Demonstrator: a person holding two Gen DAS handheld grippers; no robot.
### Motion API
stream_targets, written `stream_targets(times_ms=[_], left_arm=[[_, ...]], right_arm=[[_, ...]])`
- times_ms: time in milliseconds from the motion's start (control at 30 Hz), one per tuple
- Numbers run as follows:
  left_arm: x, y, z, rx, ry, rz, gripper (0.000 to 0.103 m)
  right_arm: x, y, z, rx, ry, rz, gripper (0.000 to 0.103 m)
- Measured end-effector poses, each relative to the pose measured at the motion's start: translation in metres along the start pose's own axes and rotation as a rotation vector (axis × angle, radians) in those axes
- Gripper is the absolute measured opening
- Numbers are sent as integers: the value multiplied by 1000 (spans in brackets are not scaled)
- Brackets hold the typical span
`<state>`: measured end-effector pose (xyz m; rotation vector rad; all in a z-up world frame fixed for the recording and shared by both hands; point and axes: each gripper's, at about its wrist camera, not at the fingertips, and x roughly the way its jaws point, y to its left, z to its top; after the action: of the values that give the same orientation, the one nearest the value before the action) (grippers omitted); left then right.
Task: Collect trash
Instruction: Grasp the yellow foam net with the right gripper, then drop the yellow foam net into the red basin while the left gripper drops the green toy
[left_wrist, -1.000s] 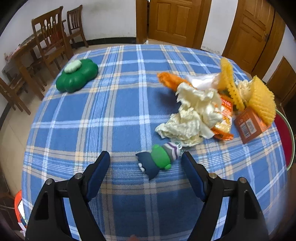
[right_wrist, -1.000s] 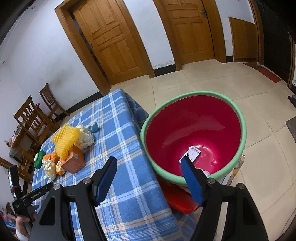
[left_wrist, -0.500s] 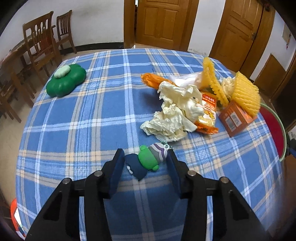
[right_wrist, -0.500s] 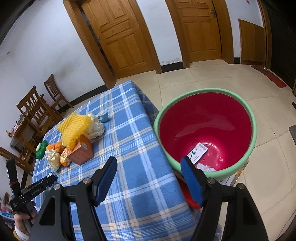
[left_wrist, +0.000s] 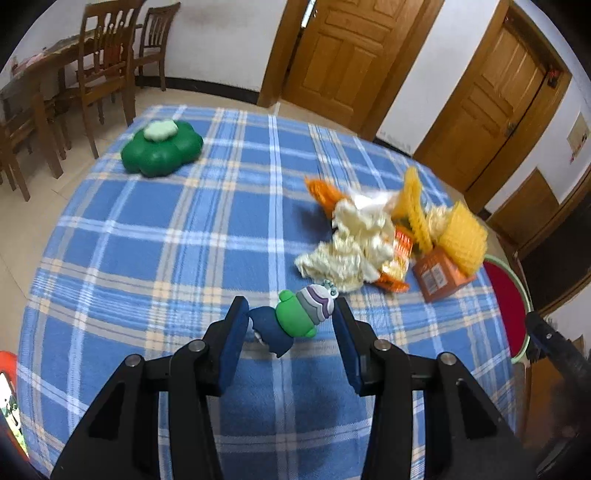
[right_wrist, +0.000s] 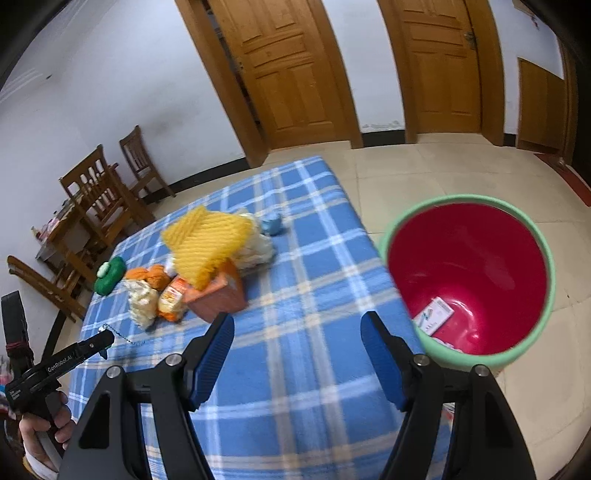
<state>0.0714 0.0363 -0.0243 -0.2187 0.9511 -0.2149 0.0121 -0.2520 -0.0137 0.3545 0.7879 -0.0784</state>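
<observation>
My left gripper (left_wrist: 290, 326) is shut on a small rubber charm (left_wrist: 293, 321), blue, green and striped grey, held just above the blue plaid tablecloth (left_wrist: 166, 240). Beyond it lies a trash pile: crumpled cream paper (left_wrist: 347, 243), an orange snack wrapper (left_wrist: 397, 258), yellow foam netting (left_wrist: 461, 232), an orange box (left_wrist: 439, 277). My right gripper (right_wrist: 297, 349) is open and empty over the table's near right corner. The pile (right_wrist: 207, 273) shows ahead of it. A red bin with a green rim (right_wrist: 469, 280) stands on the floor at the right, holding a small carton (right_wrist: 434, 315).
A green clover-shaped box (left_wrist: 160, 149) sits at the table's far left. A small blue item (right_wrist: 271, 225) lies behind the pile. Wooden chairs (right_wrist: 107, 199) and a second table stand at the left. Wooden doors (right_wrist: 291, 70) line the back wall.
My left gripper closed on the charm and lifted it slightly. My right gripper swung left from the bin toward the table.
</observation>
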Motion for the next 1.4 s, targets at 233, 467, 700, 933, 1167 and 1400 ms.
stream_targets(times_ms=[233,467,700,933,1167,1400], left_arm=[[-10,3,12,-7,-64,22,47],[-10,7,19,-32,-73,9,47],[-8,7,22,-54,-77,-4,47],[-5,-4,20,-32,-67,-28,47],[-11,-16,17,-8,-71,-42,47],[-19,-29,16,15,-80,-63,47]], right_arm=[[24,32,28,-34,16,87,73],[58,57,43,-41,60,134,64],[80,60,40,-27,96,170,43],[75,56,37,-29,71,193,11],[51,55,35,-47,24,226,9],[13,48,36,-55,-57,227,9]])
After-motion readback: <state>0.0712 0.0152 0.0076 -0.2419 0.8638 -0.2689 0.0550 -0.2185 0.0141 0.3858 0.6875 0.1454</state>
